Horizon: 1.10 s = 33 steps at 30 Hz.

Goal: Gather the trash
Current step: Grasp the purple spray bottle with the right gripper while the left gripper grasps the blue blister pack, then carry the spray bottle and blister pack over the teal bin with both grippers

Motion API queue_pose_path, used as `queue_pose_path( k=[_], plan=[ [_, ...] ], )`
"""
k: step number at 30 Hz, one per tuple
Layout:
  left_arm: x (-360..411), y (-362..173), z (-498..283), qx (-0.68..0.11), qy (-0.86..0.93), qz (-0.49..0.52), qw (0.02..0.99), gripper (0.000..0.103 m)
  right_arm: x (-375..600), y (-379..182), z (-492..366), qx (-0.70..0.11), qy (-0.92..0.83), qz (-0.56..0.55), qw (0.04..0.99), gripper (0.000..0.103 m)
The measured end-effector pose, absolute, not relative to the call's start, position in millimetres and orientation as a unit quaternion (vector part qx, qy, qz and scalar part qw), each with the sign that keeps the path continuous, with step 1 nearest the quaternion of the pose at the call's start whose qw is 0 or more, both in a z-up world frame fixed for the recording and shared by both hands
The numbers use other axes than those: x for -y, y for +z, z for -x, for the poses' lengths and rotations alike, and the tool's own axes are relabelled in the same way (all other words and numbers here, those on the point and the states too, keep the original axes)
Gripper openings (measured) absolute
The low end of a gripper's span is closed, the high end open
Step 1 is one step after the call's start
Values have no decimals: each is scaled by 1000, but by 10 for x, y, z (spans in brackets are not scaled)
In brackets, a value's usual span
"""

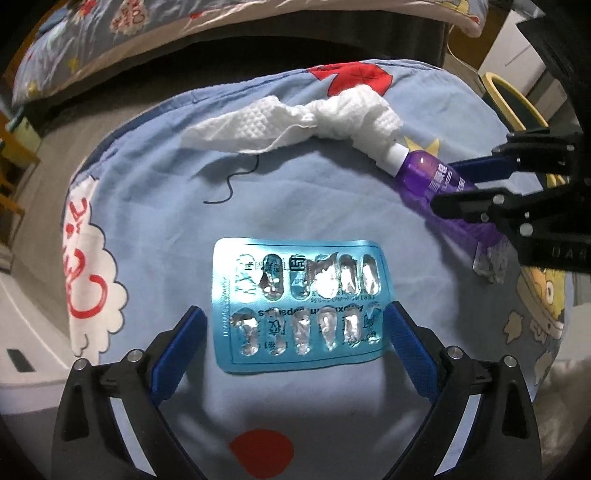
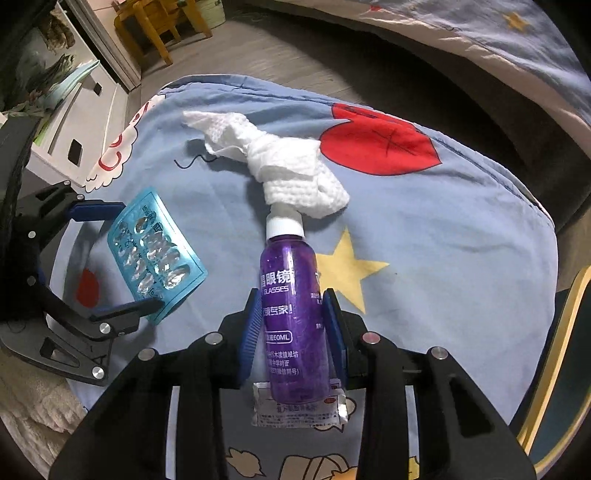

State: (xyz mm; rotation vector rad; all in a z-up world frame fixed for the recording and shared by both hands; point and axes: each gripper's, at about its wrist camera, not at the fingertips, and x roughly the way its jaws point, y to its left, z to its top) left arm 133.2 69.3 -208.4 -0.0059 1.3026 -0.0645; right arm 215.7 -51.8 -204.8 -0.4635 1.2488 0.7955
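A used blue blister pack (image 1: 299, 302) lies flat on a blue cartoon-print cushion (image 1: 166, 206). My left gripper (image 1: 294, 312) stands open astride it, one blue finger at each short edge. A purple spray bottle (image 2: 291, 314) with a white cap lies on the cushion (image 2: 461, 240), and my right gripper (image 2: 291, 295) is shut on its body, pads pressing both sides. A crumpled white tissue (image 2: 280, 166) rests against the bottle's cap. A small foil sachet (image 2: 295, 410) lies under the bottle's base. The left wrist view shows the bottle (image 1: 424, 173) and right gripper (image 1: 448, 184) at the right.
A dark thread (image 1: 229, 181) lies near the tissue (image 1: 295, 122). A white cabinet (image 2: 74, 122) and a wooden chair (image 2: 159, 22) stand beyond the cushion. A yellow-rimmed chair (image 1: 517, 99) is at the right. More patterned bedding (image 1: 110, 33) lies behind a dark gap.
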Motion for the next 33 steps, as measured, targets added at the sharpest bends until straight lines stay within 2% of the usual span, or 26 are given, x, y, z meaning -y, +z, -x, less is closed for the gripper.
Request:
queue_pose_path(
  k=[9,11,14,15,16,18,20,23,26,33],
  plan=[
    [-1043,-1987,-1345,-601,-21,70,796,95,499,-2117,-2105,-571,358,224,704,34],
    [-1097,-1989,-1346,-602,-15,74,795,92,505,-2117,-2097,-571,359,225,703,34],
    [-1050,-1998,-1339,-605,-13,47,795,83,496,-2118,-2086,-570,358,233,702,32],
    [-1025,-1970,-1346,-602,-29,53,796,69,491,-2110,-2079,-570,358,237,701,32],
    [-996,-1945,-1364,-600,-31,52,798,61,474,-2102,-2066,-569,360,239,700,32],
    [-968,-1873,-1375,-592,-21,37,805,50,429,-2071,-2050,-564,360,244,702,32],
    [-1007,-1815,-1379,-587,-18,41,808,32,423,-2002,-2047,-564,363,233,704,32],
    [-1031,-1680,-1338,-576,-16,39,817,20,468,-1872,-2042,-558,362,221,713,32],
    [-993,-1506,-1278,-563,-21,15,826,12,595,-1715,-2030,-553,360,201,724,32],
    [-580,-1156,-1201,-541,-58,8,839,7,845,-1279,-1935,-536,347,151,755,32]
  ],
)
